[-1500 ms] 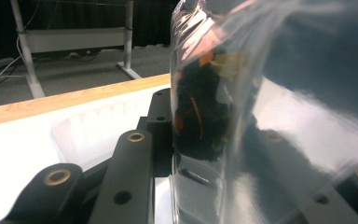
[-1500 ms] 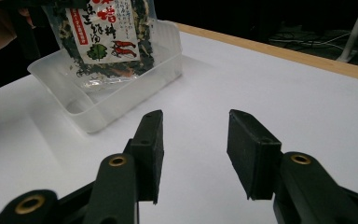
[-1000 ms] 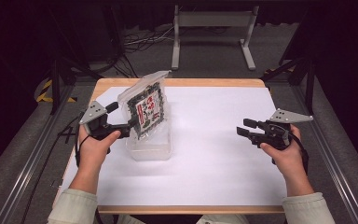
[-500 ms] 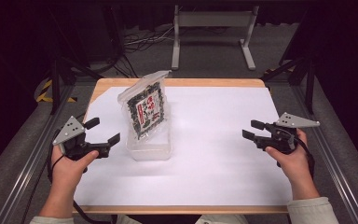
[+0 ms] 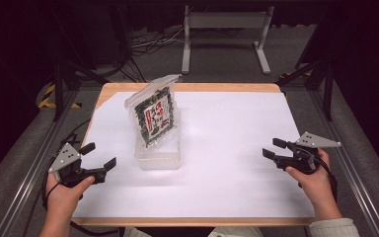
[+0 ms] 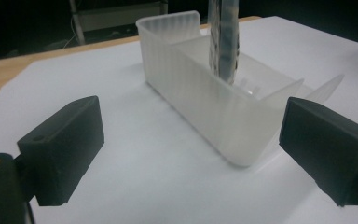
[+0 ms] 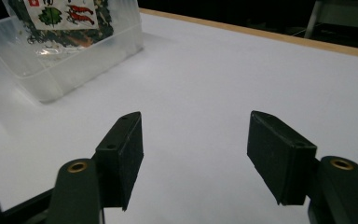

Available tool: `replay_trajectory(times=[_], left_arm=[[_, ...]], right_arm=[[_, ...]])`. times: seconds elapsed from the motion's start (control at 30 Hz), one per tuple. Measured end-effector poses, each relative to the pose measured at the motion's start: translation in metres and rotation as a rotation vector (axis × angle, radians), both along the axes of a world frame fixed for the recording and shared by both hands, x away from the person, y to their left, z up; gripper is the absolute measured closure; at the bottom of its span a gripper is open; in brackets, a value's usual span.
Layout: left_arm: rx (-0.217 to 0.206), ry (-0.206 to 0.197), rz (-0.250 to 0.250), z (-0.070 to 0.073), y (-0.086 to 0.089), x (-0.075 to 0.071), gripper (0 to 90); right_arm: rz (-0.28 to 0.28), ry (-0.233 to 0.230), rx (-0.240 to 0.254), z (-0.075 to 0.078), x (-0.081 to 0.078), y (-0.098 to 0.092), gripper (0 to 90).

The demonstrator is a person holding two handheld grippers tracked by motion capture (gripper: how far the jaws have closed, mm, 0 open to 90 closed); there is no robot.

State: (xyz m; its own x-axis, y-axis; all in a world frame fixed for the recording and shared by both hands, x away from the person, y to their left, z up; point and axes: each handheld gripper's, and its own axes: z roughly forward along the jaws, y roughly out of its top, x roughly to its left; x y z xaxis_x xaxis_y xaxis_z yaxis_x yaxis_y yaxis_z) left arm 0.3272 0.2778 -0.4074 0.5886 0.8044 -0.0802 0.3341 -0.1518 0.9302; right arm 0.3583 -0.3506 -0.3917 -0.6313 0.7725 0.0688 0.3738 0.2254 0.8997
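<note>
Standing upright in clear tub (image 5: 158, 157), snack packet (image 5: 154, 114) is best left undisturbed; left gripper (image 5: 98, 159) and right gripper (image 5: 272, 148) are spread wide, holding nothing.

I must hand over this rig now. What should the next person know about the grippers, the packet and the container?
Left gripper: open, holding nothing, apart from the container, near the table's left edge.
Right gripper: jaws just opened wider, nothing between them, over the white sheet at the right.
Snack packet: stands upright in the clear container, leaning a little.
Done: packet placed in the container.
Left: nothing visible to finish.
</note>
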Motion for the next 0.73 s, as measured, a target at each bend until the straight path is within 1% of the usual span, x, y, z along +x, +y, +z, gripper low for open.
replay_trajectory(times=[0.03, 0.07, 0.1, 0.17, 0.2, 0.3, 0.37, 0.43, 0.5, 0.57, 0.73], left_arm=[[0.008, 0.010, 0.001, -0.005, 0.001, -0.001, 7.4], [0.008, 0.010, 0.001, -0.005, 0.001, -0.001, 7.4], [0.015, 0.019, 0.000, -0.011, 0.001, -0.001, 7.4], [0.018, 0.033, -0.006, -0.020, 0.000, -0.001, 7.4], [0.019, 0.046, -0.010, -0.026, -0.001, -0.001, 7.4], [0.044, 0.091, -0.014, -0.042, -0.003, 0.002, 7.4], [0.057, 0.109, -0.020, -0.048, -0.006, 0.004, 7.4], [0.083, 0.119, -0.030, -0.049, -0.009, 0.005, 7.2], [0.079, 0.138, -0.039, -0.048, -0.010, 0.006, 6.9], [0.080, 0.142, -0.039, -0.048, -0.011, 0.006, 7.0], [0.069, 0.133, -0.027, -0.044, -0.010, 0.006, 7.1]], right_arm=[[-0.001, 0.003, 0.000, -0.003, -0.001, 0.000, 36.7], [-0.003, 0.004, -0.001, -0.007, -0.001, 0.000, 36.7], [-0.003, 0.004, -0.001, -0.007, -0.001, 0.000, 36.7], [0.002, 0.011, 0.004, -0.015, -0.001, -0.001, 36.9], [0.007, 0.015, 0.008, -0.019, 0.000, -0.001, 37.3], [-0.002, 0.038, 0.010, -0.030, 0.003, -0.001, 37.3], [-0.008, 0.039, 0.034, -0.035, 0.003, -0.001, 37.4], [-0.009, 0.037, 0.052, -0.038, 0.003, -0.002, 37.4], [-0.012, 0.039, 0.048, -0.041, 0.003, -0.003, 37.3], [-0.017, 0.044, 0.053, -0.042, 0.003, -0.004, 37.2], [-0.020, 0.041, 0.057, -0.041, 0.003, -0.003, 36.6]])
